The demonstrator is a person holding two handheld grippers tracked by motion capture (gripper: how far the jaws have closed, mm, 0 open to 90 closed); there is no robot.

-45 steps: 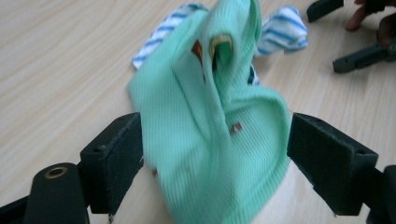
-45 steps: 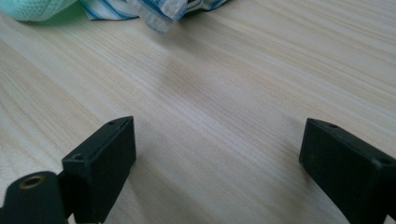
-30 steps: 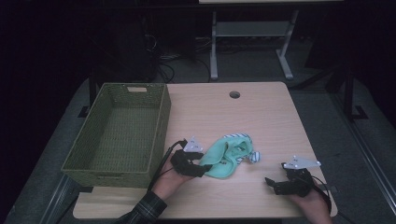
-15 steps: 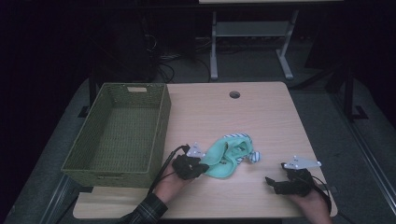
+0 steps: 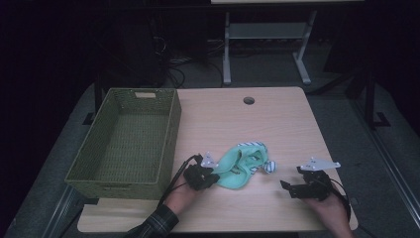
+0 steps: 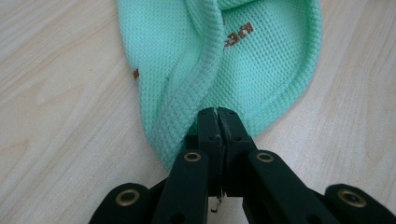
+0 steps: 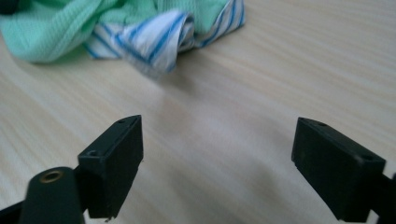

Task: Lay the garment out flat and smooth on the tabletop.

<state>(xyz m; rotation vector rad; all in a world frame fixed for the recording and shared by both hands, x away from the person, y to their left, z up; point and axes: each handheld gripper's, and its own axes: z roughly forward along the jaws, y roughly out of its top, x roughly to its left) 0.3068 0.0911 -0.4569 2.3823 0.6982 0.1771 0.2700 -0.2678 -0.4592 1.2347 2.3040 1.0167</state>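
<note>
The room is dim — light falls mostly on the pale wood-grain tabletop (image 5: 277, 124), which has rounded corners and a small round cable hole (image 5: 248, 100) near its far edge, while everything beyond sinks into near black. Grey carpeted floor (image 5: 341, 114) surrounds it, and behind the far edge stands a light metal desk frame (image 5: 262, 34) with two legs on splayed feet and a crossbar shelf. To the left of that frame a tangle of dark cables (image 5: 183, 69) lies on the floor — and at the far right a dark stand (image 5: 371, 99) rises beside the tabletop.
</note>
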